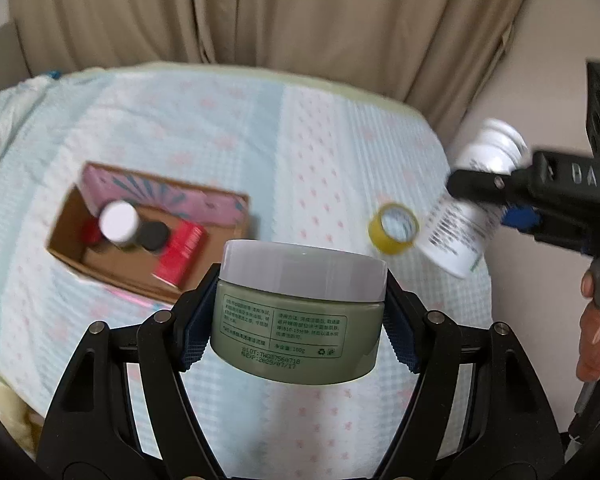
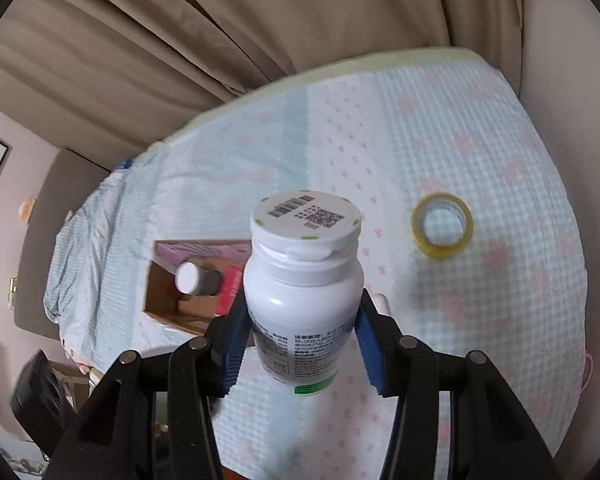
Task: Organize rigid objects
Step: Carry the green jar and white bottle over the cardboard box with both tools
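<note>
My left gripper (image 1: 300, 312) clamps a squat sage-green plastic jar with a white lid (image 1: 300, 312) above the pale checked cloth (image 1: 300, 128). My right gripper (image 2: 300, 336) grips a tall white plastic bottle with a flip cap (image 2: 302, 280). A brown cardboard box (image 1: 72, 256) of containers lies far left; a yellow tape roll (image 1: 394, 226) lies far right.

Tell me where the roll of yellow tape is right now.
The yellow tape roll lies alone on the checked bedcover, right of the cardboard box. In the right wrist view it sits right of the white bottle held in the right claw.
</note>
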{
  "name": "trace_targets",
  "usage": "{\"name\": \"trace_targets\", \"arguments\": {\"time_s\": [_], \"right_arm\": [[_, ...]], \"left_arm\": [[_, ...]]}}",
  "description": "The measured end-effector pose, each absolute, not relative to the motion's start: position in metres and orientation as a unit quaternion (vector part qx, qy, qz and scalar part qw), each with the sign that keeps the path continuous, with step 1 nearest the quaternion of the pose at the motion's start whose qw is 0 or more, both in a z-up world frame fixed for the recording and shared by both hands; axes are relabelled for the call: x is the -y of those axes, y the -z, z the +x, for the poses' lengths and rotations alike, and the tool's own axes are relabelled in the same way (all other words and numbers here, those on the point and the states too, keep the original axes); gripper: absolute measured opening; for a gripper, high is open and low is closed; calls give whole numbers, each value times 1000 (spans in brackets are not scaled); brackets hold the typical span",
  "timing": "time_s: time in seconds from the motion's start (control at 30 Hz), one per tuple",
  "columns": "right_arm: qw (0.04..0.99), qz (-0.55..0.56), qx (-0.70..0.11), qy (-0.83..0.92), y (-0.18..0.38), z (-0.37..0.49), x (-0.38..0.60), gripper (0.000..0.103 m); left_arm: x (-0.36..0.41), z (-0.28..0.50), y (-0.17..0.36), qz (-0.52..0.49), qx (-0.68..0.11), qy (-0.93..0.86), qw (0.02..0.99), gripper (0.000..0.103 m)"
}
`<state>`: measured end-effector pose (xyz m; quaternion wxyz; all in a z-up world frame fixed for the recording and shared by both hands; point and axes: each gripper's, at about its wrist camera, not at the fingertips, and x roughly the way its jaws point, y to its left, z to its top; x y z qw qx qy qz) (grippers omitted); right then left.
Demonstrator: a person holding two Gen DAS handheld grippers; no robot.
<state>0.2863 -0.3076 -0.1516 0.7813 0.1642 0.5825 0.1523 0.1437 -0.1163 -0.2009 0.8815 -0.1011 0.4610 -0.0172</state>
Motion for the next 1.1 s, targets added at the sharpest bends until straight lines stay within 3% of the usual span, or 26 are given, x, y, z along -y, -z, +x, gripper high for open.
{"name": "trace_targets", "arguments": {"time_s": [0.27, 0.5, 0.77, 1.1], "right_arm": [[804, 164, -553, -148, 106, 270, 265, 46], [801, 197, -552, -123, 108, 255, 204, 46], [789, 222, -566, -83, 139, 253, 129, 46], [763, 211, -609, -47, 206, 271, 75, 46]], "left_arm": [[36, 147, 164, -79, -446, 23, 891, 71], [-43, 160, 167, -61, -464, 54, 882, 71], [-133, 193, 207, -32, -503, 73, 860, 71], [-176, 239, 280, -15, -559, 80, 825, 71]]}}
